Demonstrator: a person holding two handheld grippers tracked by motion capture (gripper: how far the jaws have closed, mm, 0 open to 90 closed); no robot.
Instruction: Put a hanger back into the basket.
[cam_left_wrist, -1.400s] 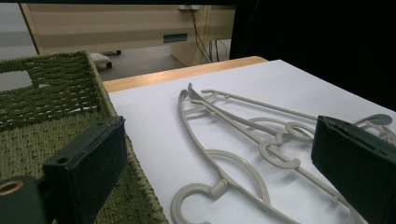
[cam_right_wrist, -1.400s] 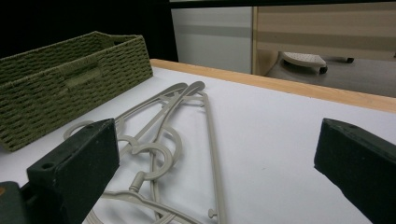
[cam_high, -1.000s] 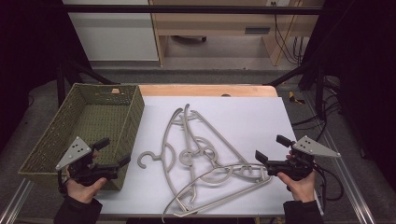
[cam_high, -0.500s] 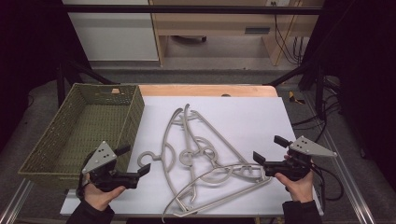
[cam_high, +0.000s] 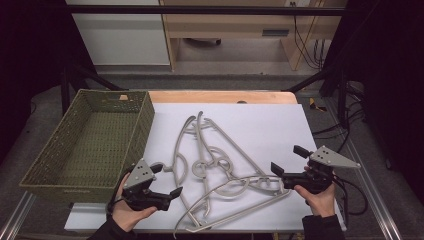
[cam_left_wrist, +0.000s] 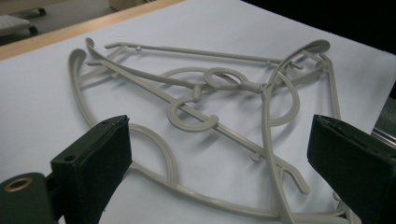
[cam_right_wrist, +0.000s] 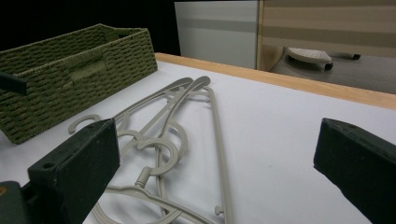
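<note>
Several grey plastic hangers (cam_high: 252, 181) lie tangled in a pile on the white table top (cam_high: 260, 125). My left gripper (cam_high: 167, 179) is at the pile's left edge, held in a hand, jaws wide open. In the left gripper view (cam_left_wrist: 219, 168) a curved hanger strand (cam_left_wrist: 192, 126) runs across the table between and beyond the jaws, untouched. At the pile's right end my right gripper (cam_high: 288, 159) is also open, and it holds nothing. The right gripper view (cam_right_wrist: 219, 163) looks along the hangers (cam_right_wrist: 219, 140) toward the basket.
A green woven basket (cam_high: 145, 120) stands empty at the table's left, close to my left hand; it also appears in the right gripper view (cam_right_wrist: 79, 70). A wooden strip (cam_high: 220, 96) borders the far edge. Bare white surface lies right of the pile.
My left gripper has moved right, from the basket's front corner to the left edge of the hanger pile. The right gripper has crept slightly left. Hangers unmoved.
</note>
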